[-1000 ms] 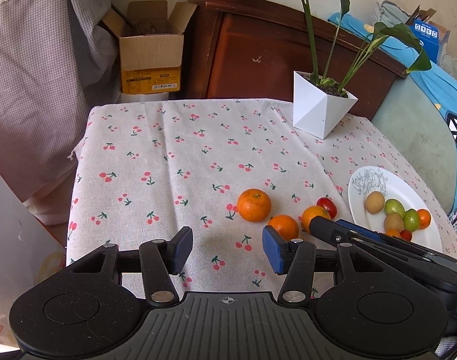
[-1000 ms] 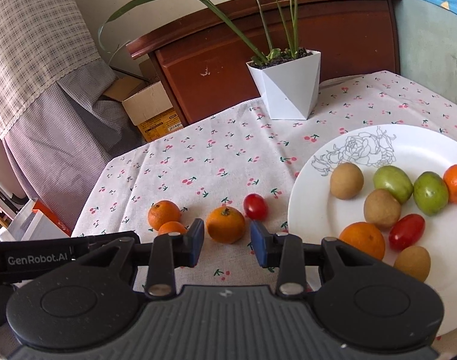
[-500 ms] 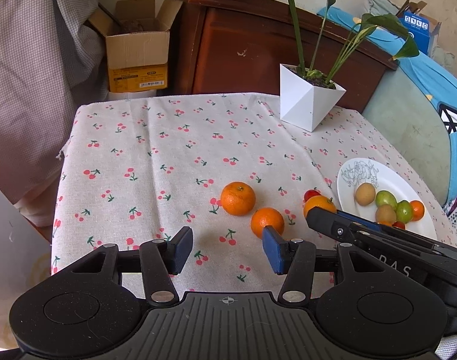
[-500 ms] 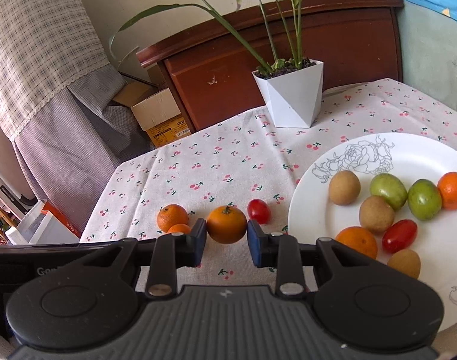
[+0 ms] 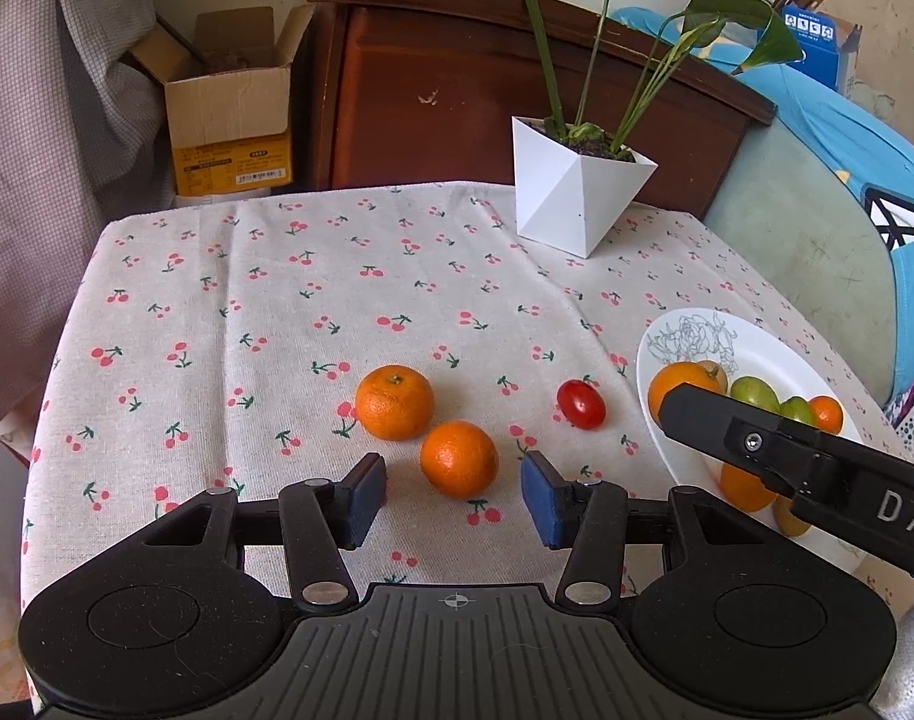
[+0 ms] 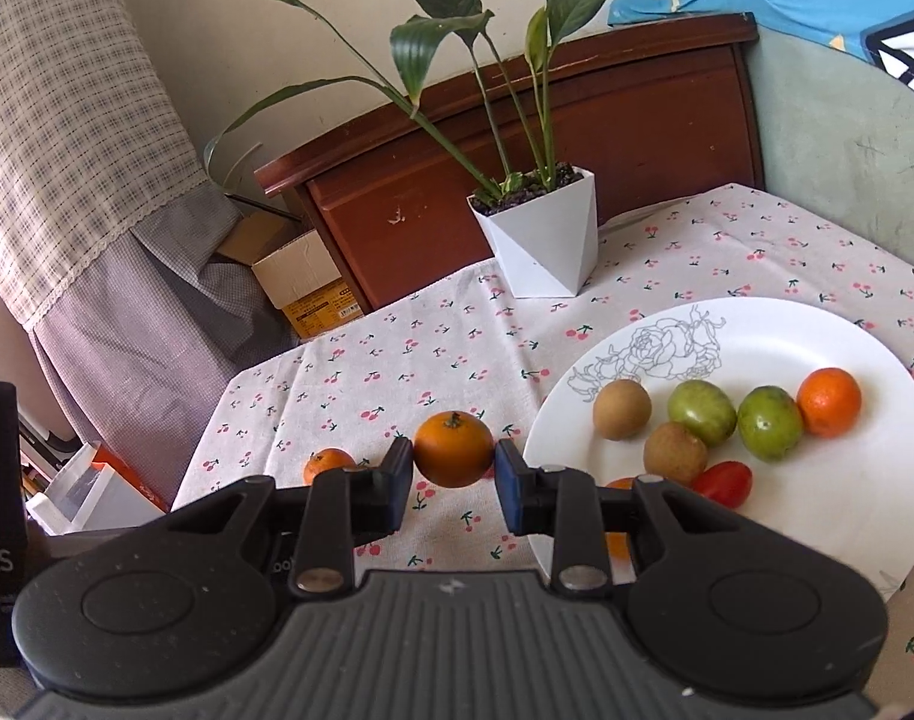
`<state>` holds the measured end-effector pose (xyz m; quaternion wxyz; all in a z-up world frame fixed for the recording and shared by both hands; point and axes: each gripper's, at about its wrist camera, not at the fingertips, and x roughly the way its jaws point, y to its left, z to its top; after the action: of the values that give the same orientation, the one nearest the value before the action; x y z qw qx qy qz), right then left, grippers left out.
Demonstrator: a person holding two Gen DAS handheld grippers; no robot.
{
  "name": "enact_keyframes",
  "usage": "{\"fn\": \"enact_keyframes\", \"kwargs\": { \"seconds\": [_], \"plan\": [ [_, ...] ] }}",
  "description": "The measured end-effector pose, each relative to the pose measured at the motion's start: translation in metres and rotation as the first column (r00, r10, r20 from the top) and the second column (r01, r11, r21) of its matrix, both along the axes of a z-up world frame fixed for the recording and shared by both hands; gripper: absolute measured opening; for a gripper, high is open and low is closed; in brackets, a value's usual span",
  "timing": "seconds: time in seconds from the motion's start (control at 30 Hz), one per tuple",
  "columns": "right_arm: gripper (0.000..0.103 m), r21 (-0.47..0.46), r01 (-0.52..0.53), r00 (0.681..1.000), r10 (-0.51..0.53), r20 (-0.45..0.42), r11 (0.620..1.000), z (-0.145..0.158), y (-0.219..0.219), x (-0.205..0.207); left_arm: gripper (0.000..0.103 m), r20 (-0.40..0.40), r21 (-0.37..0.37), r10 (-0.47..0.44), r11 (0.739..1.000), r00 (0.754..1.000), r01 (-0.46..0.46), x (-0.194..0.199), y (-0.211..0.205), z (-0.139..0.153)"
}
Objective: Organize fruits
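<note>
Cherry-print tablecloth (image 5: 264,324), white plate (image 6: 817,336) at right holding mixed fruit. Right gripper (image 6: 453,474) raised by plate's edge, jaws clamped on a tangerine (image 6: 452,449). Left gripper (image 5: 453,495) low over cloth, jaws spread, loose tangerine (image 5: 458,459) between them, untouched. Cherry tomato (image 5: 581,404) nearby.

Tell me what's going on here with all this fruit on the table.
A person is sorting fruit onto a white plate with a handheld tool in each hand. The right tool is shut on a mandarin, held up near the plate's edge. The left tool is open, lined up on another mandarin on the cherry-print tablecloth. A third mandarin and a cherry tomato also wait on the cloth. The plate already holds several pieces.
</note>
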<state>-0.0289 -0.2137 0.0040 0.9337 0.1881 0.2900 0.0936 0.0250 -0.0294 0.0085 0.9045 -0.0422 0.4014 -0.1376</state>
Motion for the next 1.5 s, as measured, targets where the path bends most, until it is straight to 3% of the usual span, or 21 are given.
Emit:
{"fn": "enact_keyframes", "kwargs": {
  "seconds": [0.17,0.23,0.33,0.47,0.77,1.03,1.5],
  "plan": [
    [0.030,0.004,0.002,1.000,-0.002,0.000,1.000,0.001,-0.003,-0.003,0.044,0.027,0.028,0.013,1.000,1.000,-0.014,0.001,-0.006,-0.002],
    [0.030,0.005,0.003,1.000,-0.003,0.000,1.000,0.001,-0.003,-0.004,0.033,0.036,0.039,0.011,0.999,0.999,-0.012,0.001,-0.008,-0.003],
    [0.030,0.008,0.005,1.000,-0.005,-0.002,1.000,0.001,-0.005,-0.006,0.026,0.040,0.034,0.014,0.999,0.999,-0.015,-0.001,-0.009,-0.004],
    [0.030,0.011,0.010,1.000,-0.010,-0.006,1.000,0.000,-0.007,-0.008,0.026,0.051,0.048,0.000,0.999,0.999,-0.002,-0.004,-0.013,-0.004],
    [0.030,0.015,0.030,0.999,-0.031,0.018,0.999,0.008,-0.016,-0.015,0.026,0.076,-0.002,-0.021,1.000,0.997,0.021,-0.011,-0.017,0.016],
    [0.030,0.020,0.143,0.989,-0.144,0.032,0.989,0.022,-0.052,-0.035,0.026,0.094,-0.091,-0.084,0.991,0.992,0.093,-0.001,-0.036,0.034],
    [0.030,0.061,0.329,0.943,-0.325,-0.066,0.942,0.004,-0.097,-0.047,0.026,0.090,-0.131,-0.163,0.976,0.983,0.174,0.033,-0.093,0.029]
  ]
}}
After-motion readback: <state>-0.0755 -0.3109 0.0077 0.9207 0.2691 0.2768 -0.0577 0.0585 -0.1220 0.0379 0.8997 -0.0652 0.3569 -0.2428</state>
